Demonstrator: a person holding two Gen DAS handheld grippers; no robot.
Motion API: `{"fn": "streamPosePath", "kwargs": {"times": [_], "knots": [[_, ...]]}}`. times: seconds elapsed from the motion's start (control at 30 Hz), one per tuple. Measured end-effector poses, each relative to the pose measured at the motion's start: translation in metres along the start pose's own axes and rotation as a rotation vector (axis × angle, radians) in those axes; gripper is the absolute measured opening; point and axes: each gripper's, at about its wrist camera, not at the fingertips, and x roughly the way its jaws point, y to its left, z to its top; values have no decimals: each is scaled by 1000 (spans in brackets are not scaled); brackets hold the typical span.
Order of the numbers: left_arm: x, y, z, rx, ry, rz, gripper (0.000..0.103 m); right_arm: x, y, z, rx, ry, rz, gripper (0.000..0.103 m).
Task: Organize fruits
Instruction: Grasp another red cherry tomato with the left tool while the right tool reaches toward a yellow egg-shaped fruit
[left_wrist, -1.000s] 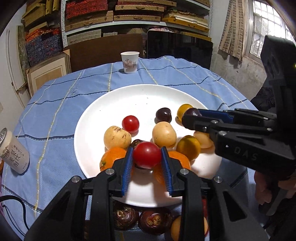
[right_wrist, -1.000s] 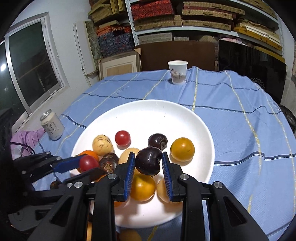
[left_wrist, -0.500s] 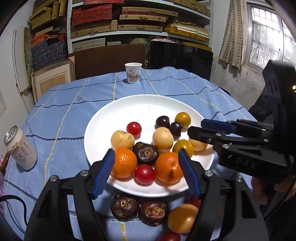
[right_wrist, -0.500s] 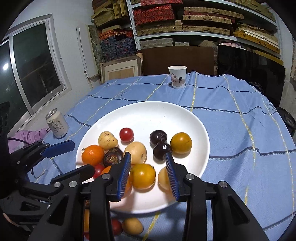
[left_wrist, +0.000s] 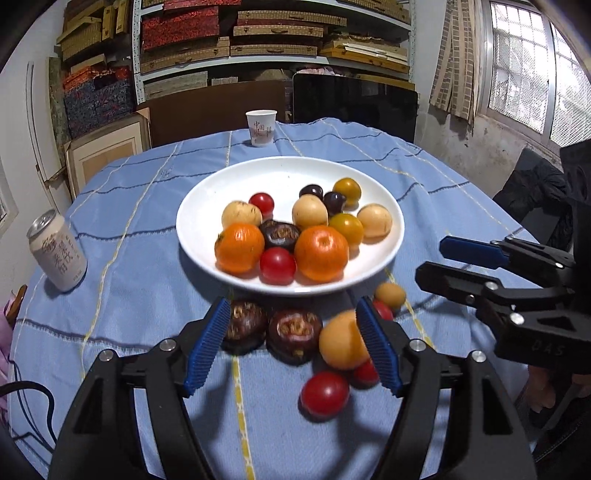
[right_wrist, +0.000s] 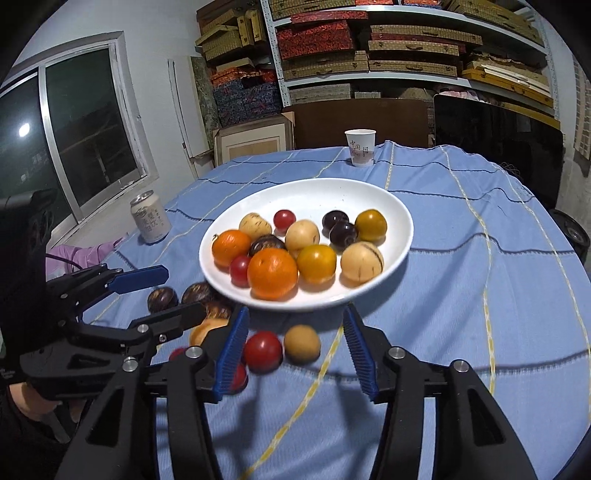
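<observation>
Two hand-held grippers hover over a round counter (left_wrist: 147, 206) draped in a blue checked cloth, both empty. Left gripper (left_wrist: 291, 347): fingers spread wide, nothing pressed between the blue pads, with two dark brown fruits (left_wrist: 271, 328) and a pale orange fruit (left_wrist: 341, 345) lying on the cloth between and just beyond them. Right gripper (right_wrist: 291, 350): fingers opening, gripping nothing, with a red tomato (right_wrist: 262, 350) and a small tan fruit (right_wrist: 302, 342) on the cloth between them.

At centre stands a white plate (left_wrist: 199, 236) holding most of the fruit: two oranges (left_wrist: 321, 253) at its near edge with a red tomato between them, a dark brown fruit behind, pale yellow and amber fruits, two dark plums (left_wrist: 334, 201) and another small tomato farther back. More loose fruit lies on the cloth just in front of the plate, including a red tomato (left_wrist: 325, 394) nearest the left wrist camera.

A drink can (left_wrist: 57, 251) stands to the plate's left, and a paper cup (left_wrist: 261, 127) at the counter's far edge. Shelves (left_wrist: 273, 44) stacked with boxes fill the wall behind.
</observation>
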Motion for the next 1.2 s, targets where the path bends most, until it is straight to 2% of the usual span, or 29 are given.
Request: {"fn": "streamPosePath", "kwargs": {"times": [0.17, 0.3, 0.63, 0.67, 0.7, 0.87, 1.2], "knots": [[-9, -3, -24, 21, 28, 3, 70, -13, 1, -16, 19, -11, 8, 65], [-10, -7, -41, 64, 73, 22, 70, -12, 2, -22, 23, 11, 1, 65], [4, -8, -38, 74, 145, 10, 70, -5, 1, -25, 42, 48, 7, 65], [6, -7, -38, 67, 156, 7, 67, -5, 1, -25, 45, 49, 10, 65], [9, -6, -38, 61, 165, 2, 57, -6, 1, -25, 45, 48, 12, 65], [12, -6, -39, 53, 178, -37, 31, -5, 2, -26, 45, 50, 20, 65], [-2, -5, -39, 35, 108, -71, 30, -5, 7, -27, 21, 52, 12, 65]]}}
